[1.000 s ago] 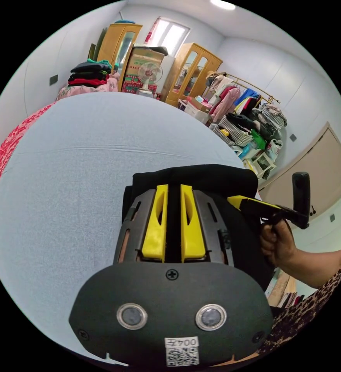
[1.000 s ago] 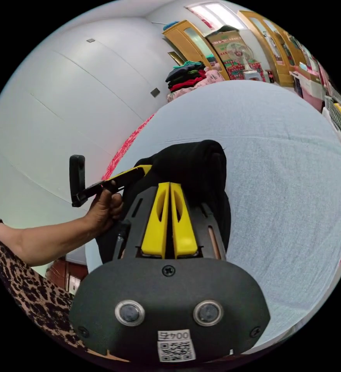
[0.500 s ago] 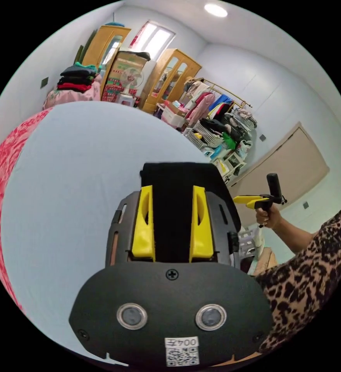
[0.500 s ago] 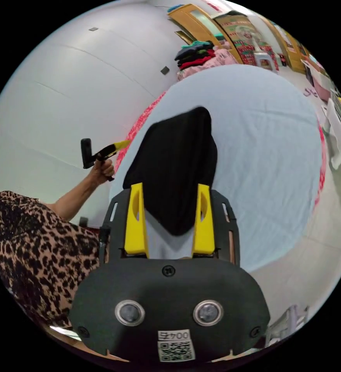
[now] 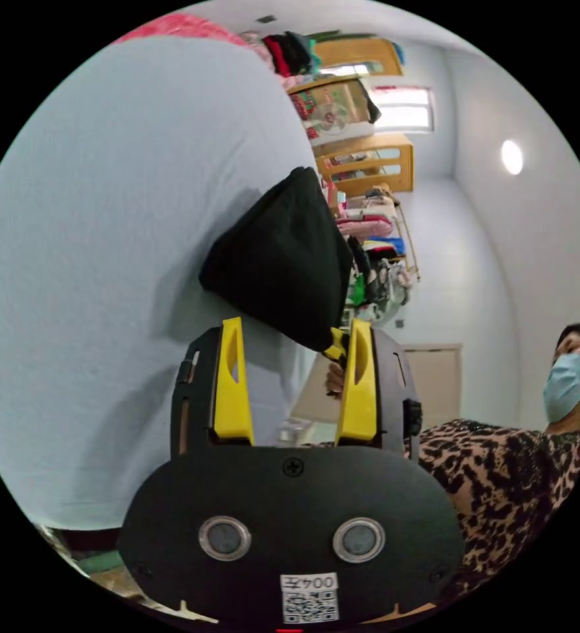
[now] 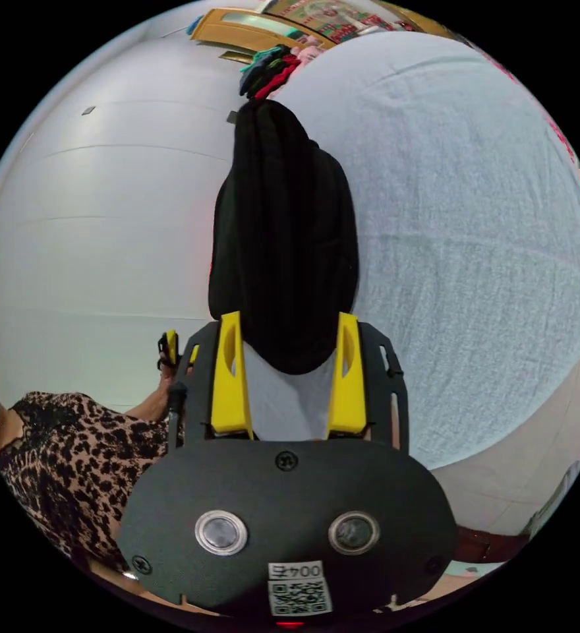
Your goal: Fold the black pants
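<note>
We see the bed (image 5: 92,231) under a pale blue-grey sheet taking up most of both views, red patterned cover at its far edge; the black pants (image 5: 280,257) lie on that sheet as a compact folded bundle near the bed's edge, also seen in the right gripper view (image 6: 283,244), just beyond the jaw tips there.

Person in a leopard-print top (image 5: 507,475) stands beside the bed, also at the edge of the right gripper view (image 6: 59,468).

Left hand-held gripper (image 5: 294,379): yellow jaws spread wide, nothing between them, bundle just past the tips, not touching as far as we can tell; right hand-held gripper (image 6: 289,372): jaws likewise spread, empty, sheet visible in the gap.

In the left gripper view a bit of the other hand-held gripper's yellow tip with a hand (image 5: 334,380) shows behind the right jaw; clothes rack (image 5: 376,257), wooden cabinets (image 5: 369,161) and a stack of folded clothes (image 5: 290,53) sit beyond the bed.
</note>
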A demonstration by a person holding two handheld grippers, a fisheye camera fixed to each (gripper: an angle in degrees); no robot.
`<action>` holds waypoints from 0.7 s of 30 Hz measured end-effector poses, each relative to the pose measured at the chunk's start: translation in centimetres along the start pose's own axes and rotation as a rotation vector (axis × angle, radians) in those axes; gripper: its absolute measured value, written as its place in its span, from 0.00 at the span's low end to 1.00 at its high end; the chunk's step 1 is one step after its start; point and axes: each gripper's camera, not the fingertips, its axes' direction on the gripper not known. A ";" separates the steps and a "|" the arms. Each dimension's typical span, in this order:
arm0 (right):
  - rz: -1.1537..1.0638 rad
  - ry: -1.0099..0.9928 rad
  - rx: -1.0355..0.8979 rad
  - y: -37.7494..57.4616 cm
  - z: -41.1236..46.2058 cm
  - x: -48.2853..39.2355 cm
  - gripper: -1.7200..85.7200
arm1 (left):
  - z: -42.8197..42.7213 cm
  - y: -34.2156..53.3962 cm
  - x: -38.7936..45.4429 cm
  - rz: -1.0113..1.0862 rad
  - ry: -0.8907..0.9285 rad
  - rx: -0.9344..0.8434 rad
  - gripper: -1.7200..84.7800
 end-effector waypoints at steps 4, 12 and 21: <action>0.058 -0.014 -0.013 -1.3 0.1 -1.4 0.17 | 4.5 -0.2 -3.0 -0.195 0.164 0.012 0.34; 0.037 -0.006 -0.111 -3.9 1.1 -4.8 0.18 | 13.4 -6.0 -4.5 -0.302 0.335 0.056 0.37; 0.246 -0.217 -0.021 -4.4 -1.0 5.4 0.39 | 15.9 -8.9 -3.5 -0.319 0.307 0.007 0.23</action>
